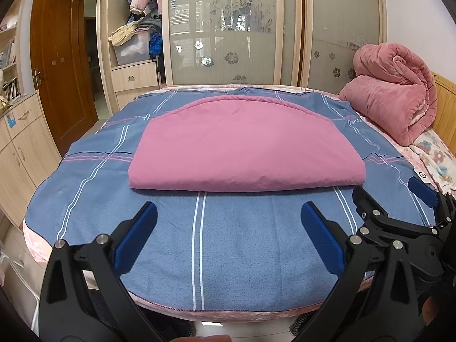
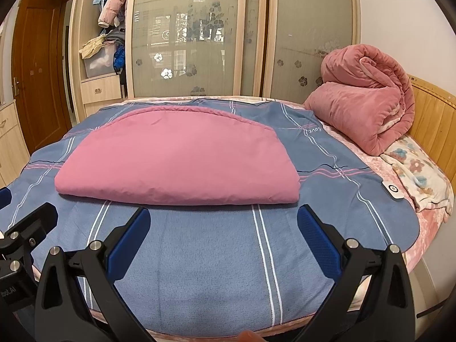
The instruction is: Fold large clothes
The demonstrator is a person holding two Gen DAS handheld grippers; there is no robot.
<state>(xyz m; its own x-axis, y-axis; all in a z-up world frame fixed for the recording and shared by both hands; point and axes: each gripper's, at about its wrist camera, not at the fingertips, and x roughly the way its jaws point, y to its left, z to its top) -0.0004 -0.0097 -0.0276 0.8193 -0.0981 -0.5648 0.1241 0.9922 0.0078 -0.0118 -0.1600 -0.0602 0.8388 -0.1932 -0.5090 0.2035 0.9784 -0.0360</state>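
Note:
A pink cloth lies folded flat on the blue plaid sheet in the middle of the bed, its folded edge toward me. My left gripper hangs open over the bare sheet just short of that edge, with nothing between its blue pads. My right gripper is open too, a little before the cloth's near edge and empty. In the left wrist view the right gripper shows at the right edge. Part of the left gripper shows at the left edge of the right wrist view.
A rolled pink quilt sits at the bed's right, by a wooden headboard. A small white controller and a floral blanket lie nearby. Sliding wardrobe doors stand behind; a wooden door and cabinets are left.

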